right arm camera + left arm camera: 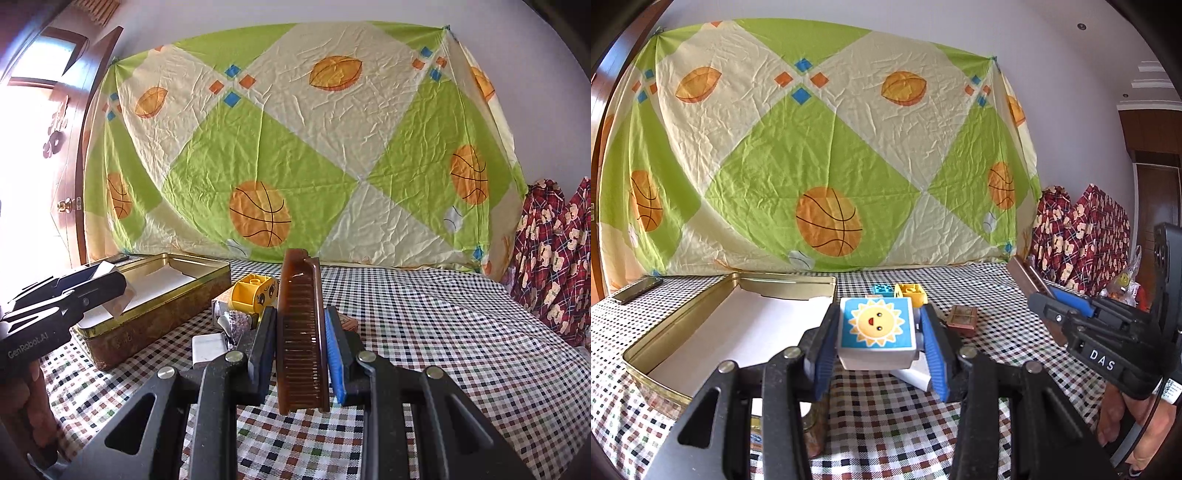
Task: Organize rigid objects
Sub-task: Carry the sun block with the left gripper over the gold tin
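My left gripper (881, 332) is shut on a white block with a sun picture (876, 328), held above the checked tablecloth just right of the open gold tin (701, 314). My right gripper (301, 339) is shut on a brown comb (301, 332), held upright above the cloth. The comb also shows in the left wrist view (1028, 280), at the right. The tin shows in the right wrist view (155, 317) at the left, with the left gripper (74, 291) over it.
A yellow face block (255, 291), a white piece (208, 347) and a sparkly item (236, 321) lie by the tin. A blue block (882, 289), a yellow block (911, 292) and a small brown box (962, 319) lie behind. A phone (637, 290) lies far left. Red patterned bags (554, 251) stand right.
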`<state>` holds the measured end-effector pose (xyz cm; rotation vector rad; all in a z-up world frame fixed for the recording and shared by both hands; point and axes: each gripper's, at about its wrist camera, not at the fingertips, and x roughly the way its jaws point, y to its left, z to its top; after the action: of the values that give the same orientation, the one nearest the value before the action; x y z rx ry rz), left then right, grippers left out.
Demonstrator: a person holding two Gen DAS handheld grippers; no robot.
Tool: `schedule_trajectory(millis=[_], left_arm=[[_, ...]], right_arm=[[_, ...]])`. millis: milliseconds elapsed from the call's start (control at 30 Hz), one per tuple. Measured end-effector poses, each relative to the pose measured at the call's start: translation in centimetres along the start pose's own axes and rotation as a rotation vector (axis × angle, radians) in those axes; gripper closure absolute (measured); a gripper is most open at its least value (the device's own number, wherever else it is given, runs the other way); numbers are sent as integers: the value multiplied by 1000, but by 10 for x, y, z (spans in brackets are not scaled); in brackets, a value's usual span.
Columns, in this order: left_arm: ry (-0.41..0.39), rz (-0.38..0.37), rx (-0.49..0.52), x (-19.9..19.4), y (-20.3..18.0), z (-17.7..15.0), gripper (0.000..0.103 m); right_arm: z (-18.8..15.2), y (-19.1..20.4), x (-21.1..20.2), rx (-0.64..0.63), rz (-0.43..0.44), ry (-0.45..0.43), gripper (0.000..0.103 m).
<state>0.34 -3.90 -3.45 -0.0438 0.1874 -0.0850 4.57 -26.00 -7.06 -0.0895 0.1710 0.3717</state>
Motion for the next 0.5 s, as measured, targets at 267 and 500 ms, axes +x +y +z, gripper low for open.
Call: schedule_trajectory(millis=[267, 500], left_arm=[[-17, 22, -14, -6, 17, 0, 61], [-26, 43, -19, -12, 30, -1, 61]], right_arm=[[1, 21, 1, -12, 10, -15, 76], [1, 37, 3, -19, 26, -14, 76]])
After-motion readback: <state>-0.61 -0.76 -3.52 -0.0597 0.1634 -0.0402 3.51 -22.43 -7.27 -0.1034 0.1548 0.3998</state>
